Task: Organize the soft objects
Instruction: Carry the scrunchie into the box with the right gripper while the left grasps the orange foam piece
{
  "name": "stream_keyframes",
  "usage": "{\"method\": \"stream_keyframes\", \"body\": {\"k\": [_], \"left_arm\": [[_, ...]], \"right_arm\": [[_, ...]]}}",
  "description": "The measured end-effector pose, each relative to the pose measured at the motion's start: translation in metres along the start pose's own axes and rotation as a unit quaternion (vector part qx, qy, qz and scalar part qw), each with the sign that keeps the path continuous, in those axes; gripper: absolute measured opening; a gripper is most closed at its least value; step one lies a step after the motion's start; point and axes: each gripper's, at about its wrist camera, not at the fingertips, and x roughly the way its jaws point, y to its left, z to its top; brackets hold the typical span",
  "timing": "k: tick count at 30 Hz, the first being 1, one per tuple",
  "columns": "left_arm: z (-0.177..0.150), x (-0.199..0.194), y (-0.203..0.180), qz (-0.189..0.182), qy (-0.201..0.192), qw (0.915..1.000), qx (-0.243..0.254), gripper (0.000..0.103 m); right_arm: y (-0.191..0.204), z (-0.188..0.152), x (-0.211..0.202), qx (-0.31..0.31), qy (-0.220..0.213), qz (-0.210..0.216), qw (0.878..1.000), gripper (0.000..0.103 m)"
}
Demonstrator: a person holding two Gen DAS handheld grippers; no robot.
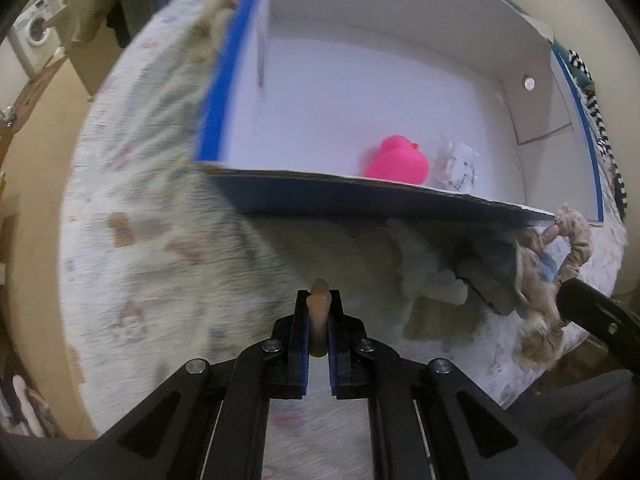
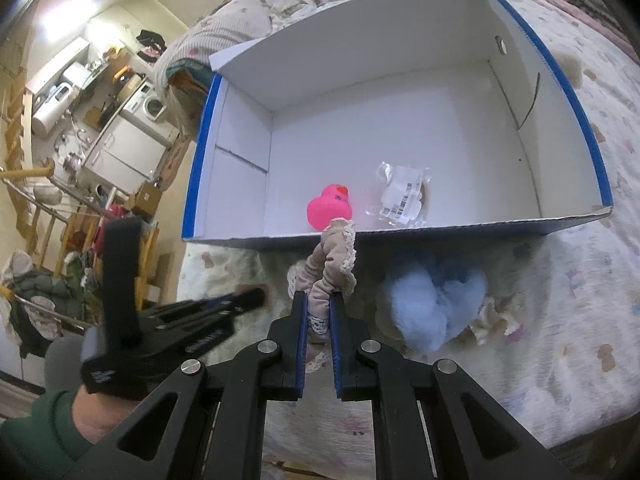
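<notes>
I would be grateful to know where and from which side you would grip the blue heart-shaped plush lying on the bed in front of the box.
I would pinch one rounded lobe of the blue heart plush from above. It lies flat on the bedspread, apart from the box, its soft upper lobes bulging, so a fingertip grip across a lobe seems easiest.

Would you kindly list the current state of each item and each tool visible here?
Left tool: shut on a small beige soft piece.
Right tool: shut on the beige lace-trimmed fabric scrunchie, lifted.
Blue-edged white cardboard box: open.
Pink rubber duck: inside box.
Clear plastic packet: inside box, flat.
Light blue fluffy heart plush: on the bedspread, outside box.
</notes>
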Motion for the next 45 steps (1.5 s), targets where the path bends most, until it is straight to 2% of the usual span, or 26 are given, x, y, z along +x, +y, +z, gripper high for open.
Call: {"method": "stream_keyframes", "body": {"k": [7,12,18,23,29,34,40,45], "left_arm": [[-0.021,-0.039,0.027,0.034,-0.045,0.9982,-0.021,0.007],[-0.020,-0.074,0.005,0.040,-0.088,0.9951,-0.022,0.007],[0.010,-0.119,-0.020,0.027,-0.148,0.9885,-0.012,0.007],[0.046,-0.135,-0.036,0.029,-0.173,0.9844,0.003,0.007],[0.083,-0.125,-0.052,0.033,-0.174,0.9838,0.024,0.007],[0.102,-0.099,-0.060,0.040,-0.161,0.9854,0.036,0.007],[0.111,-0.053,-0.059,0.043,-0.136,0.9886,0.048,0.007],[0.114,-0.024,-0.049,0.042,-0.110,0.9926,0.027,0.007]], "right_arm": [[0.008,-0.005,0.000,-0.013,0.002,-0.007,1.000,0.012],[0.015,-0.003,-0.018,-0.016,-0.019,0.009,1.000,0.012],[0.021,0.013,-0.051,-0.015,-0.065,0.027,0.997,0.012],[0.018,0.042,-0.070,-0.012,-0.096,0.032,0.995,0.012],[0.011,0.084,-0.069,-0.016,-0.113,0.010,0.993,0.012],[-0.005,0.106,-0.053,-0.004,-0.114,-0.004,0.994,0.012],[-0.032,0.107,-0.019,0.021,-0.090,-0.022,0.996,0.012],[-0.043,0.106,0.012,0.029,-0.052,-0.035,0.998,0.012]]}}
